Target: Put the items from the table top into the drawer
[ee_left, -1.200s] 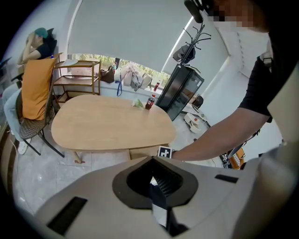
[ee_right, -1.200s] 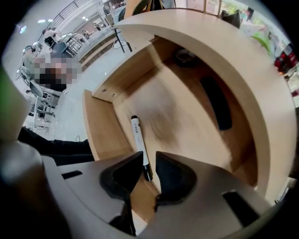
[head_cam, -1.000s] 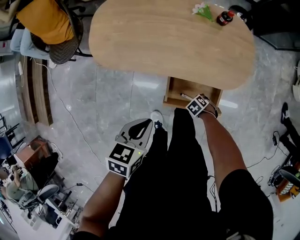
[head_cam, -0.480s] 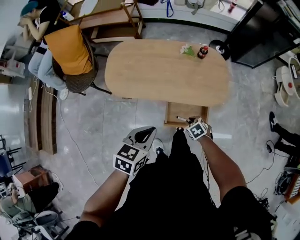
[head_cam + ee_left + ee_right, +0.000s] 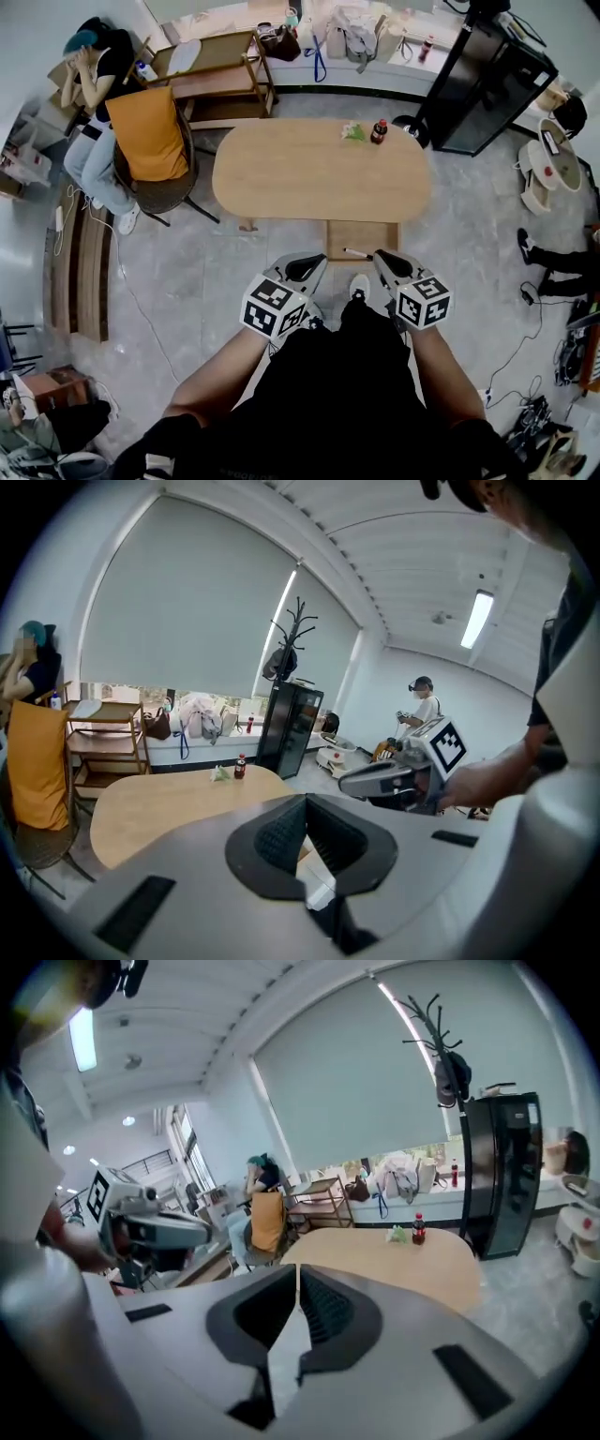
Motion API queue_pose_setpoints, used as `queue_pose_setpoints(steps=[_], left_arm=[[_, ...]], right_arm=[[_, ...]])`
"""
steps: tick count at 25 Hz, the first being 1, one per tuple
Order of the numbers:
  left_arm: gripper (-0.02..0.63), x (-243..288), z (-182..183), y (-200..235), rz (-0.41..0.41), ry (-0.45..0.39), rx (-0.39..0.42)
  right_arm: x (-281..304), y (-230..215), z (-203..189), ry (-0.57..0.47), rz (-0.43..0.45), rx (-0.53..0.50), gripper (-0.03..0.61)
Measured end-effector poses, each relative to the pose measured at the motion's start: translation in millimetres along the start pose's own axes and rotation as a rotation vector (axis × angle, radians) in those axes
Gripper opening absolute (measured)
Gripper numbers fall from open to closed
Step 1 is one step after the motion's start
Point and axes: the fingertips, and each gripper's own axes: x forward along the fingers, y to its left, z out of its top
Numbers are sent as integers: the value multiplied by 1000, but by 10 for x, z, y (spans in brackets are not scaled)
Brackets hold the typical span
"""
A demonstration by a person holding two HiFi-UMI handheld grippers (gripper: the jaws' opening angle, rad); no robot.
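The big wooden table (image 5: 281, 178) has a drawer (image 5: 361, 234) pulled open under its near edge, with a thin stick (image 5: 356, 252) inside. The left gripper (image 5: 309, 264) and right gripper (image 5: 384, 259) are just in front of the drawer, both with jaws pressed together, holding nothing. A little bottle (image 5: 379, 130) and a small green thing (image 5: 352, 132) sit side by side at the table's far edge.

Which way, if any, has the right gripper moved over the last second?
Yes: the right gripper has drawn back from over the drawer toward the person; its tips are now near the drawer's front edge.
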Motion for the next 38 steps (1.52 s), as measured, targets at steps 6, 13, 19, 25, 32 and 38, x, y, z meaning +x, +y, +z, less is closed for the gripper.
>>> queue_pose_setpoints(steps=[6,13,19,25,32,38], left_arm=[[2,-183,38,-399,-3,-59,28],[2,-424,12,-891,48,-125,6],[2,-390,4,-1629,77,-204,-34],[2,-397,-400,-2413,86,-163,-22],[2,-561,-671,-2792,139,-139,-34],[2,-657,-535,-2837,118,-156,0]], right_arm=[[-510,318,-38,-28,34,-61,8],[-1220,577,211,-144,94,-91,5],[-1985,674,-116,-175,125,-173,5],[-2560,591,-670,-192,156,-86,5],[-2898,557,-930,-189,176,-32,3],[-3020,705,-903,-210,155,-56,3]])
